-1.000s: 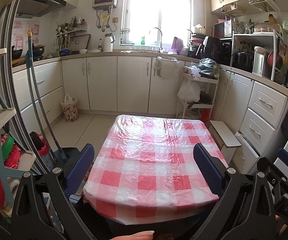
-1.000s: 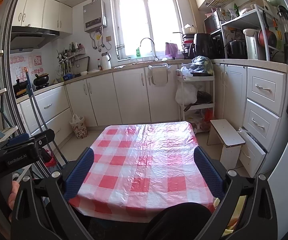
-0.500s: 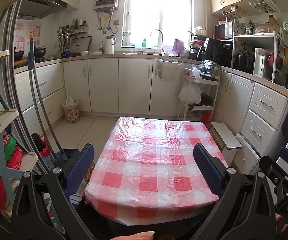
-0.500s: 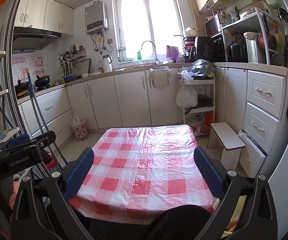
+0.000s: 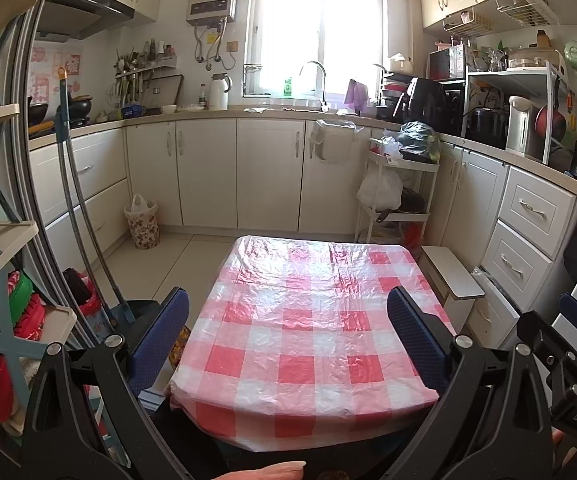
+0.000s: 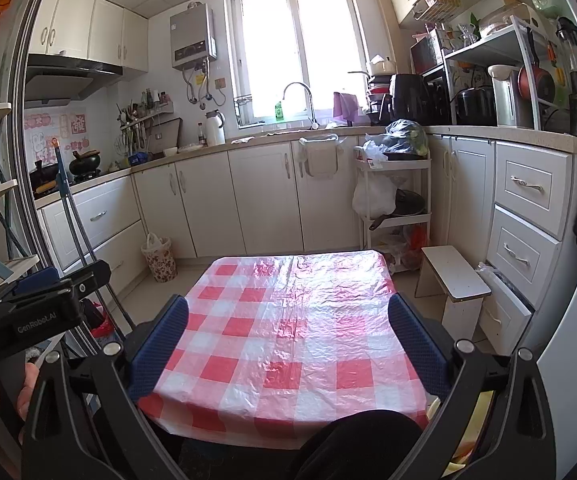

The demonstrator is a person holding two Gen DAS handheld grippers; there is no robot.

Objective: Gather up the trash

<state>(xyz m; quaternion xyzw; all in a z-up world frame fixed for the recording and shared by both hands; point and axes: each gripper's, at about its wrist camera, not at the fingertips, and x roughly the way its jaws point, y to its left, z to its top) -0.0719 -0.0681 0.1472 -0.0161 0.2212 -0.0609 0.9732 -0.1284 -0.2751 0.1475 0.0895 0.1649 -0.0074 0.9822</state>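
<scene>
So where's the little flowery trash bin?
The flowery bin stands on the floor on the left of both views, against the white cabinets in the corner, beyond the checked table and just past the leaning mop handles.

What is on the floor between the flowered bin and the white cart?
Nothing: bare floor tiles run from the bin along the cabinets to the cart, in both views.

One table (image 5: 312, 320) with a checked cloth, one floral bin (image 5: 142, 226), one white stool (image 6: 454, 276), one cart (image 6: 396, 196) and two mop handles (image 5: 74, 184) show.
</scene>
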